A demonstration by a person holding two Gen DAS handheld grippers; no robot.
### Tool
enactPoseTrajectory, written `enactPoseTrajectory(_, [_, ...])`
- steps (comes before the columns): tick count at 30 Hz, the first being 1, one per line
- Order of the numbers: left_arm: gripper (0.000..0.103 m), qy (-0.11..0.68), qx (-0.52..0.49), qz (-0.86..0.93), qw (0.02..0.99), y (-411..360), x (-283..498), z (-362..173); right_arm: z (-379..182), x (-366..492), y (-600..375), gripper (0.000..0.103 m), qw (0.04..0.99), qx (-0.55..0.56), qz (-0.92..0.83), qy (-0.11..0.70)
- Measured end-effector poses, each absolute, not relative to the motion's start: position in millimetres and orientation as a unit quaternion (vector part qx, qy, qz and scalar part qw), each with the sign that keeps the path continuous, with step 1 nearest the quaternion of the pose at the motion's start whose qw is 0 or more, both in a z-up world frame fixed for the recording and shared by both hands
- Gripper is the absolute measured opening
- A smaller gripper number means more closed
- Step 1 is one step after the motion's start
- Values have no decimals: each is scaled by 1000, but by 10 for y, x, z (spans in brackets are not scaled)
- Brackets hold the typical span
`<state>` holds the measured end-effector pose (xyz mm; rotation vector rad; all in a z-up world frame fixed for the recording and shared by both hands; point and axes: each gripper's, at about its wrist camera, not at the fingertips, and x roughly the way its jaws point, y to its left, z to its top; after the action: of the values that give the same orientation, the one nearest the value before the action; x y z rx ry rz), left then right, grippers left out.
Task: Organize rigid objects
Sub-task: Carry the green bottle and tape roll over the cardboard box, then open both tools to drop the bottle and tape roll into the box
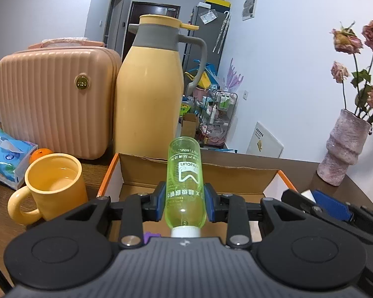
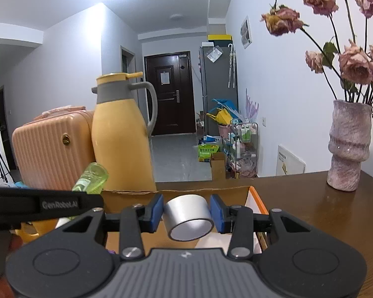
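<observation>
My left gripper (image 1: 185, 202) is shut on a clear green bottle (image 1: 185, 181), white cap toward the camera, held over the open cardboard box (image 1: 236, 173). The bottle's end also shows in the right wrist view (image 2: 92, 177). My right gripper (image 2: 186, 212) is shut on a silver metal cylinder (image 2: 189, 214), held over the same box (image 2: 255, 200), whose rim is orange. The right gripper shows at the right edge of the left wrist view (image 1: 332, 204).
A yellow thermos jug (image 1: 149, 92) and a pink ribbed case (image 1: 54, 104) stand behind the box. A yellow mug (image 1: 54, 186), an orange (image 1: 39, 154) and a tissue pack (image 1: 7, 156) lie left. A pink vase of dried roses (image 2: 348, 146) stands at right on the brown table (image 2: 310, 198).
</observation>
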<state>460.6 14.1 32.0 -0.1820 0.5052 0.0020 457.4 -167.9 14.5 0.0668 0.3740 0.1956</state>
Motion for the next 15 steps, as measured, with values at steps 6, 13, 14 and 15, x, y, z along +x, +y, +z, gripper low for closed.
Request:
enactPoseTrajectory(6, [32, 264, -89, 10, 960, 178, 4745, 221, 47, 4700, -1657, 40, 974, 35, 95, 201])
enactPoseTrajectory(13, [32, 293, -84, 9, 952, 194, 4839, 113, -65, 4773, -1625, 40, 972, 31, 97, 214])
enactPoseTrajectory(14, [34, 297, -80, 8, 951, 181, 4836, 101, -73, 4780, -1627, 41, 971, 30, 97, 216])
enactPoseTrajectory(15, [47, 297, -75, 12, 952, 170, 4817, 105, -81, 4799, -1635, 42, 970, 29, 97, 220])
